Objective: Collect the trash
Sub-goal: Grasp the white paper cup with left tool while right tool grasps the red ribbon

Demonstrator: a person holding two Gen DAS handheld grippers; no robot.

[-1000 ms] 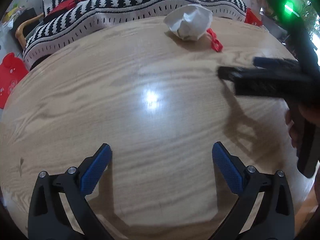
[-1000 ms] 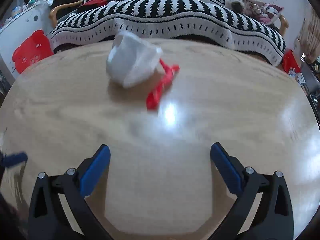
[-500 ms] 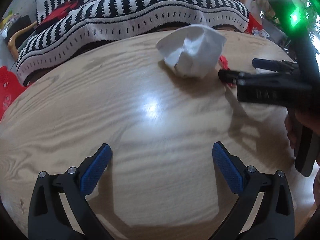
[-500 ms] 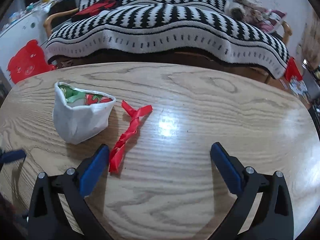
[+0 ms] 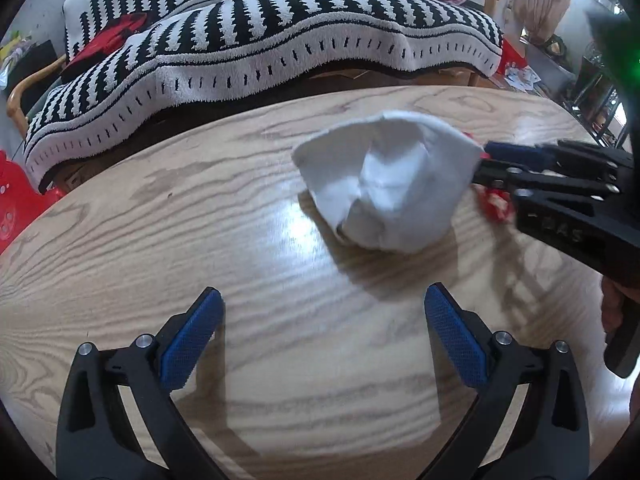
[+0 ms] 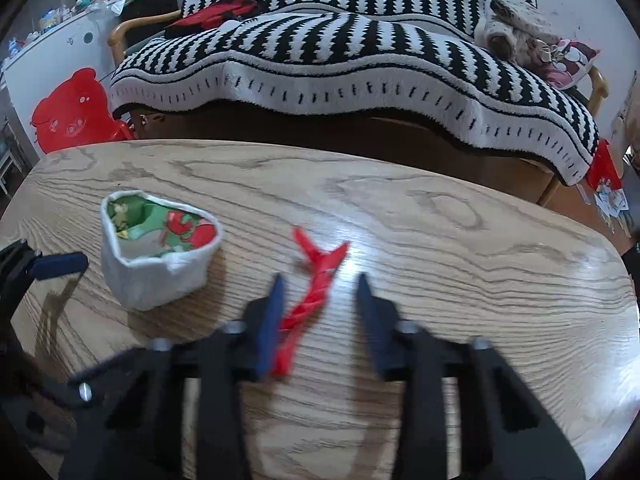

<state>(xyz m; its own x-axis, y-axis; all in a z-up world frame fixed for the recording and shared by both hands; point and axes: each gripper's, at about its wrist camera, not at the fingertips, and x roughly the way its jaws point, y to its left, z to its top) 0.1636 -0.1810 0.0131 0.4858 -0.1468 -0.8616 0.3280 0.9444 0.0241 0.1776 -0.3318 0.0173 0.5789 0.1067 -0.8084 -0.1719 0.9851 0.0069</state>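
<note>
1. Claw states first: my right claw (image 6: 318, 300) is partly open, jaws straddling the twisted red wrapper (image 6: 312, 292) without gripping it, lined up for a pinch.
2. My left claw (image 5: 320, 332) is wide open and holds nothing, hovering low over the table (image 5: 160, 240) just short of the white pouch (image 5: 388, 188), I judge to steady it.
3. That pouch stands upright just left of the wrapper, mouth open, a green-and-red printed lining showing inside; it looks meant to receive the trash.
4. The wrapper lies flat on the wood, a thin crinkled strip forked at its far end, light and likely to slip.
</note>
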